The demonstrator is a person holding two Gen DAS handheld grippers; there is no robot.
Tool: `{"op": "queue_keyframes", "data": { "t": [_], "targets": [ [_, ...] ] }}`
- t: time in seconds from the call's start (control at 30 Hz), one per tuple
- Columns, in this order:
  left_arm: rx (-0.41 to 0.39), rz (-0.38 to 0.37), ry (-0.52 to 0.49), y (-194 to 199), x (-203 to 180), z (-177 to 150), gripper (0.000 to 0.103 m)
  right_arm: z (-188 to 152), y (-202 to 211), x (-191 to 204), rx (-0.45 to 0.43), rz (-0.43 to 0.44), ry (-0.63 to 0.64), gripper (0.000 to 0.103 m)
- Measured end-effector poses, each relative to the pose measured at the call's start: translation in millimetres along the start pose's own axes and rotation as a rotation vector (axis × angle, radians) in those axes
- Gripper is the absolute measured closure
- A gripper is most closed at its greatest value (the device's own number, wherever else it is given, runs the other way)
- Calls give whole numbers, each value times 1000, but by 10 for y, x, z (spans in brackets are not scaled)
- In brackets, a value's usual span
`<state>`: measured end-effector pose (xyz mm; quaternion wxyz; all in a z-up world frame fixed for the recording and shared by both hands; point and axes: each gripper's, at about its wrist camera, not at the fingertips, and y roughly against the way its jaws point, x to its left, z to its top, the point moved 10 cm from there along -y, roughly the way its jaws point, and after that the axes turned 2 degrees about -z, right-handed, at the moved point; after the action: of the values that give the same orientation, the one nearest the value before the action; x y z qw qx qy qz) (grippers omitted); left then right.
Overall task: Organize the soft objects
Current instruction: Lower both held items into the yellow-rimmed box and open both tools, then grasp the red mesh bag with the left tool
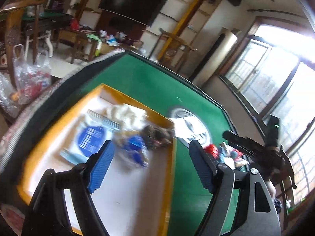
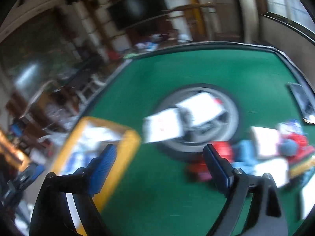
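Soft objects: a blurred heap (image 1: 135, 129) of cream cloth, a blue piece and a dark mottled piece was seen in the far right corner of the tray; no long axis could be made out.
Packet: a white packet with a blue round label (image 1: 88, 137) was laid flat in the tray just left of the heap.
Tray: a yellow-rimmed tray with a white floor (image 1: 137, 100) was set on the green table (image 1: 157, 82), its long side running away from the left camera; much of the floor was left bare.
Loose pile: red, blue and white items (image 2: 275, 147) were gathered on the felt well right of the tray.
Table centre: a round grey ring (image 2: 232, 118) was partly covered by white cards.
Left gripper (image 1: 151, 163): held wide apart over the tray, nothing between the pads.
Right gripper (image 2: 159, 161): spread wide above open felt between tray and pile, nothing held.
Edges: a dark raised rim was seen around the felt; the right view was heavily blurred.
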<state>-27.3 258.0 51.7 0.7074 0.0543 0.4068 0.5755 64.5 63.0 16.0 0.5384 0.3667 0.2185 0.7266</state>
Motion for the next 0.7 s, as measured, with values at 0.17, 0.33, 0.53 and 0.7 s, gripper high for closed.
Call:
{"op": "queue_keyframes", "data": {
  "t": [0.17, 0.33, 0.53, 0.7],
  "targets": [
    [97, -53, -67, -224, -443, -338, 25, 3, -351, -560, 101, 68, -148, 16],
    [113, -21, -123, -225, -595, -437, 25, -41, -664, -480, 160, 107, -134, 16],
    [126, -6, -132, -278, -631, -470, 25, -580, -417, 272, 363, 522, -69, 16],
    [191, -20, -166, -519, -766, -651, 25, -606, 101, 161, 225, 554, -61, 16]
  ]
}}
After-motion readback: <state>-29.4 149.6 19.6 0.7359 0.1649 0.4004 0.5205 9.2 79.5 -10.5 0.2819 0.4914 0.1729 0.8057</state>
